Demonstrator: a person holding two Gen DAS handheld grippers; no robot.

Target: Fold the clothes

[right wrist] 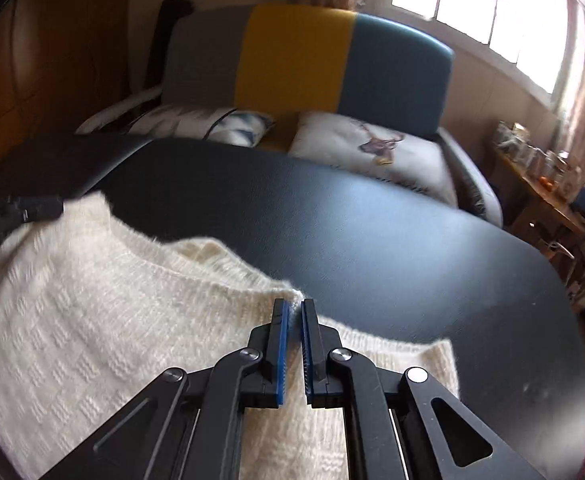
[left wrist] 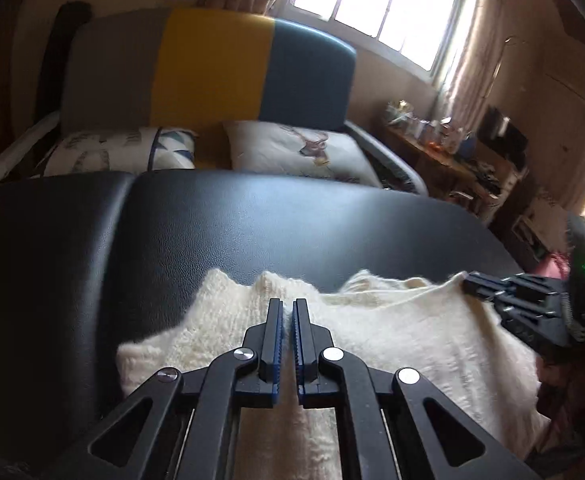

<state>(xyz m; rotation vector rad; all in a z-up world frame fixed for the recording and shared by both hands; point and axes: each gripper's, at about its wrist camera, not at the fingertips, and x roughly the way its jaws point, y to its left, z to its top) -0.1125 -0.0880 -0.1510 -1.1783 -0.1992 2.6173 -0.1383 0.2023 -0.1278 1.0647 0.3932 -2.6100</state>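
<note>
A cream knitted sweater (left wrist: 412,340) lies spread over the near part of a black padded table (left wrist: 272,224). My left gripper (left wrist: 289,308) is shut on a raised fold of the sweater near its far left edge. In the right wrist view the sweater (right wrist: 92,320) fills the lower left, and my right gripper (right wrist: 295,307) is shut on its far edge, pinching a fuzzy tuft. The right gripper (left wrist: 532,308) also shows at the right edge of the left wrist view, and the left gripper (right wrist: 16,212) shows blurred at the far left of the right wrist view.
Behind the black table (right wrist: 372,232) stands a sofa with a grey, yellow and blue back (left wrist: 212,68) and two patterned cushions (left wrist: 304,152). A cluttered wooden side table (left wrist: 452,152) sits under the bright window at the right.
</note>
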